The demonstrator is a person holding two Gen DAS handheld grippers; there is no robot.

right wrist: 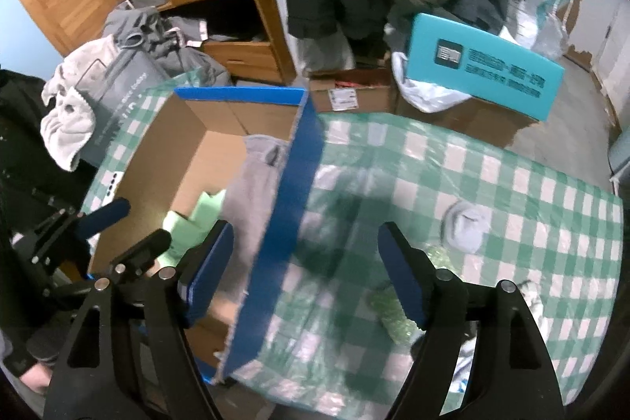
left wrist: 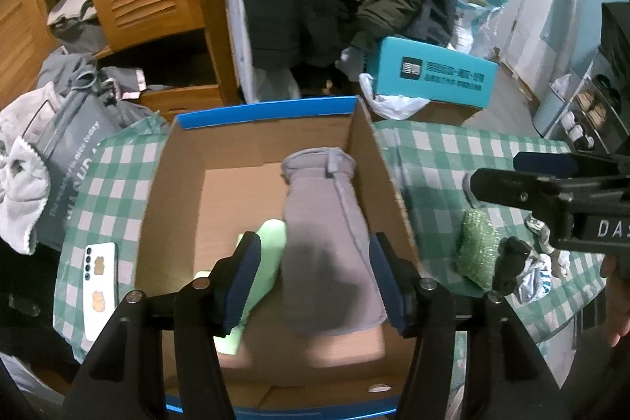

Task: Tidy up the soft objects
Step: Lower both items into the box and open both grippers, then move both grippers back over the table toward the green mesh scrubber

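Both my grippers' jaws stand apart, gripping nothing: left gripper [left wrist: 311, 282] over the grey knitted mitten [left wrist: 323, 243] inside the open cardboard box [left wrist: 366, 128], right gripper [right wrist: 305, 276] above the box's blue-edged wall.

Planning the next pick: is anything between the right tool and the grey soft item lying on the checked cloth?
Nothing visible. The right tool is open, straddling the blue-edged cardboard box wall; the round grey soft item lies apart on the green checked cloth, with bare cloth between them.

A sock [left wrist: 327, 243] lies in the box [left wrist: 157, 207], phone [left wrist: 99, 288] left.
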